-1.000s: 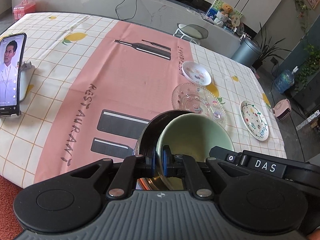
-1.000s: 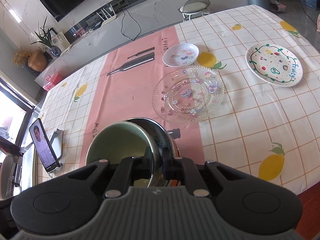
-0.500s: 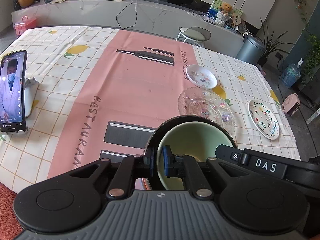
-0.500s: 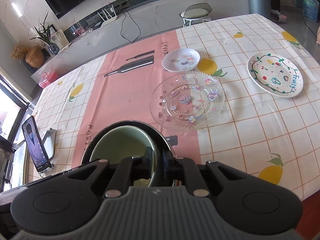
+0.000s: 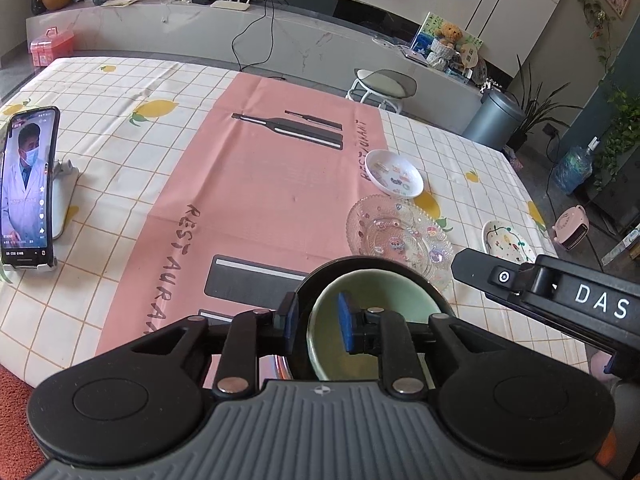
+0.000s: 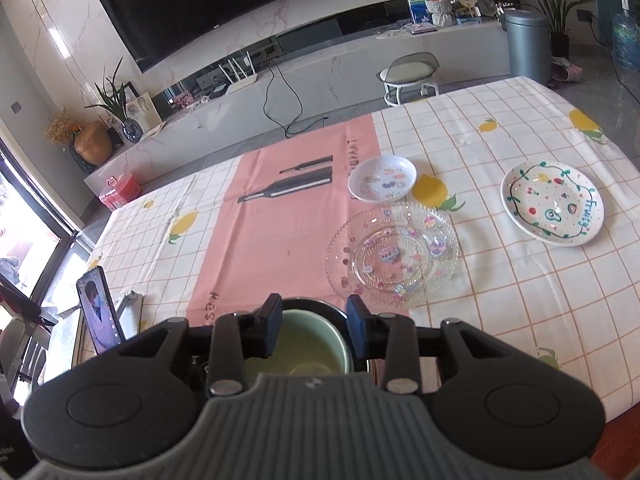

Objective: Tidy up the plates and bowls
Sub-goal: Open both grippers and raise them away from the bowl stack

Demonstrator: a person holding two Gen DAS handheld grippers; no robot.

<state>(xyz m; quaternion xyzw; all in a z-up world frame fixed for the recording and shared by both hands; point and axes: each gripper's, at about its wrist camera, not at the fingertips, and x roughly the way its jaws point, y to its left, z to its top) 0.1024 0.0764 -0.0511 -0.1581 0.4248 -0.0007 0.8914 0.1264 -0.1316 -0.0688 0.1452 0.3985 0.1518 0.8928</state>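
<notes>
A pale green bowl (image 5: pixel 374 312) sits nested inside a dark metal bowl (image 5: pixel 316 280) at the table's near edge; both show in the right wrist view, green bowl (image 6: pixel 308 340), dark bowl (image 6: pixel 320 304). My left gripper (image 5: pixel 318 324) is open, its fingers astride the left rims of the two bowls. My right gripper (image 6: pixel 314 324) is open, its fingers astride the right rims. A clear glass plate (image 6: pixel 392 256), a small white dish (image 6: pixel 382 178) and a white painted plate (image 6: pixel 552 204) lie farther out.
A phone (image 5: pixel 28 188) stands on a holder at the table's left edge. The pink runner (image 5: pixel 256 184) crosses the checked tablecloth. The right gripper's body (image 5: pixel 560 292) reaches in at the right of the left wrist view. A stool (image 6: pixel 408 72) stands beyond the table.
Both grippers have opened and let go of the bowl rims. The nested bowls went from tilted to level and now rest low at the table's near edge.
</notes>
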